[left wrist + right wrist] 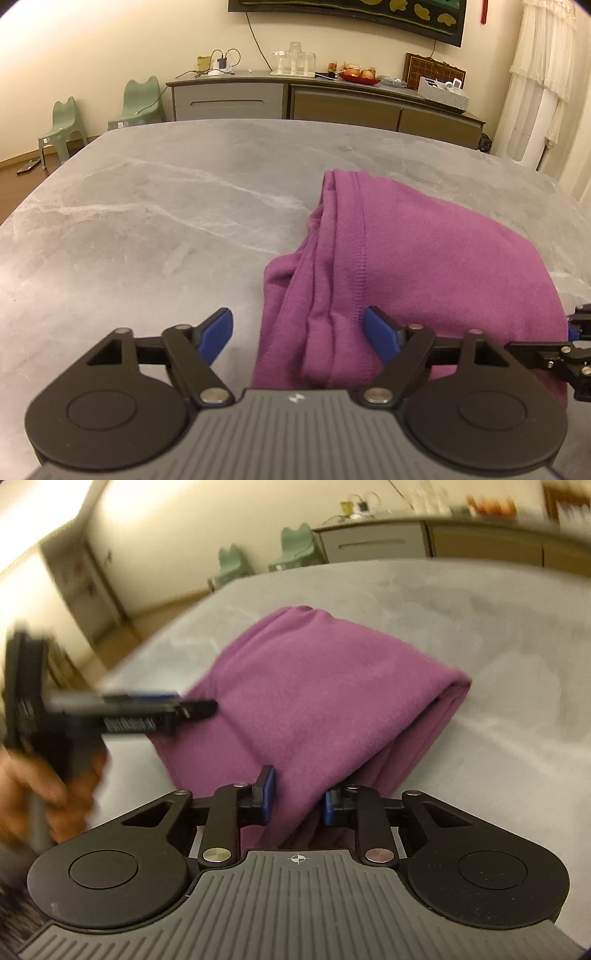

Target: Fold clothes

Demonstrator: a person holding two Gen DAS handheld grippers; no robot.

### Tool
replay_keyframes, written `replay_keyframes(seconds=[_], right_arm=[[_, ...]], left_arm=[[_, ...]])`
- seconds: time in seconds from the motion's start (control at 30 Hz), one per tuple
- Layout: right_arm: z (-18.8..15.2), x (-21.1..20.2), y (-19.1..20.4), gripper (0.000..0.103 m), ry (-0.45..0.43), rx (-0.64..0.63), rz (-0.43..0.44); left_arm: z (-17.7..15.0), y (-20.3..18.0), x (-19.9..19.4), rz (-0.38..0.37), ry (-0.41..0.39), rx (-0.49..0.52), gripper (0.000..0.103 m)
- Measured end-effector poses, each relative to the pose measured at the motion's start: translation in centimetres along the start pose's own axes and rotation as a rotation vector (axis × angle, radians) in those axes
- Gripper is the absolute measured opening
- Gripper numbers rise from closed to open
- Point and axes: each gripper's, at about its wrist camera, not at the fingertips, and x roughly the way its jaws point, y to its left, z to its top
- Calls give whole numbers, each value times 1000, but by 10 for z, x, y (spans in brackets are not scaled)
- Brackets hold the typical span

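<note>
Left wrist view: the folded purple garment (424,258) lies on the grey marble table (147,221), its bunched near edge between the spread, released fingers of the left gripper (297,334). The right gripper (295,797) pinches the garment's near corner.

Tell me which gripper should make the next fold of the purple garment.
Probably right: the right gripper has its fingers narrowed around the purple garment's near edge. The left gripper stands wide open over the bunched hem.
</note>
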Motion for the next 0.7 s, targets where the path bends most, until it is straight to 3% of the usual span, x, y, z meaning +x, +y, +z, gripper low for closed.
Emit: replay_keyframes(seconds=[0.37, 0.5, 0.6, 0.7], right_arm=[[0, -6, -12, 25, 25, 15, -2], [2, -8, -16, 25, 26, 9, -18], [6, -17, -23, 30, 40, 15, -8], [15, -38, -39, 48, -9, 56, -4]], left_arm=[[-3, 1, -1, -21, 5, 12, 84], [-4, 1, -8, -57, 19, 15, 81], [5, 11, -24, -91, -10, 2, 75], [27, 31, -27, -118, -39, -55, 75]])
